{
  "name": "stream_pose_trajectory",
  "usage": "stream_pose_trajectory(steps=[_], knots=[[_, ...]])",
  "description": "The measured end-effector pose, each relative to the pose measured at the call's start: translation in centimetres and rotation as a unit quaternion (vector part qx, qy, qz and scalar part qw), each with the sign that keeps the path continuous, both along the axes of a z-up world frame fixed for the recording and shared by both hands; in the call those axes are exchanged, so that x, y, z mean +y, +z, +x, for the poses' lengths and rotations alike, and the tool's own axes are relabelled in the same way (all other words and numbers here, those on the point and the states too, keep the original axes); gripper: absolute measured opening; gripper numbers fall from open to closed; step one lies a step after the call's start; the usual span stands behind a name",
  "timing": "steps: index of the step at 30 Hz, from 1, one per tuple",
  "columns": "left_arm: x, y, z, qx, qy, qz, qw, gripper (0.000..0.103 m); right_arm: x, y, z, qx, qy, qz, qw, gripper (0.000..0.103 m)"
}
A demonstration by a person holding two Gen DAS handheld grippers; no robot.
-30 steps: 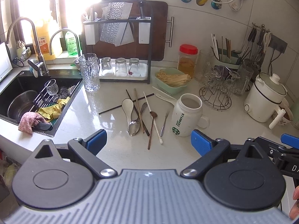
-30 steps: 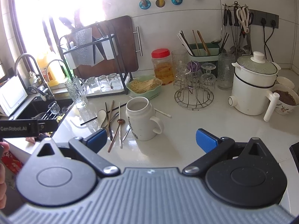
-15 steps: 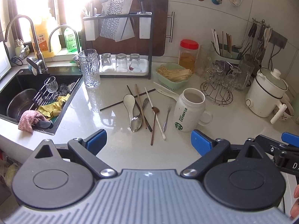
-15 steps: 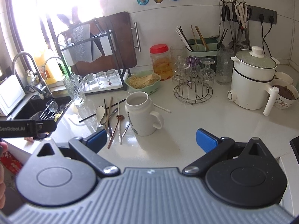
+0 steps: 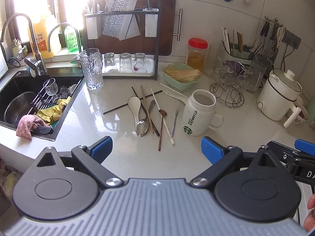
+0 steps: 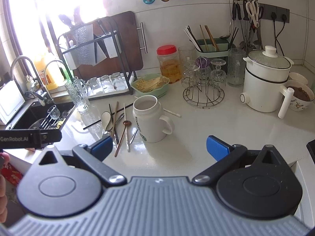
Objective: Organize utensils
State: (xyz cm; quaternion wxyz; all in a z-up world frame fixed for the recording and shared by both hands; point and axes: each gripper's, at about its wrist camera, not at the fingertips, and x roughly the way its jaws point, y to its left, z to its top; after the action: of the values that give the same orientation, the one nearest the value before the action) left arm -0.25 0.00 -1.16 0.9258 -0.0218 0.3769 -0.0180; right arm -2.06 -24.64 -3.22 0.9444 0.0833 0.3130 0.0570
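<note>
Both tools, left [image 5: 156, 147] and right [image 6: 159, 146], edged closer, spread wide, empty; utensils [image 5: 151, 116] loose on worktop [image 5: 122, 157] beside mug [image 5: 198, 116]: pinch one handle end, avoid neighbours.

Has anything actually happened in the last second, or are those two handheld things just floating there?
Both tools, left and right, drifted slightly closer to the white Starbucks mug and the scattered utensils. Both stayed open; nothing was grabbed or released. Mug and utensils lie where they were.
</note>
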Motion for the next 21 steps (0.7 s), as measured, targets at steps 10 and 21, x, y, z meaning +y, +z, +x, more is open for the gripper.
stream_pose_trajectory(steps=[10,21], knots=[[0.1,-0.1,0.3,0.002,0.004,0.000,1.0000,0.099,0.1,-0.2,0.5,-0.002,-0.001,0.011,1.000,0.103],[-0.7,-1.0,1.6,0.021,-0.003,0.000,0.9998,0.098,-0.6,-0.7,0.8,0.007,-0.008,0.025,1.000,0.103]])
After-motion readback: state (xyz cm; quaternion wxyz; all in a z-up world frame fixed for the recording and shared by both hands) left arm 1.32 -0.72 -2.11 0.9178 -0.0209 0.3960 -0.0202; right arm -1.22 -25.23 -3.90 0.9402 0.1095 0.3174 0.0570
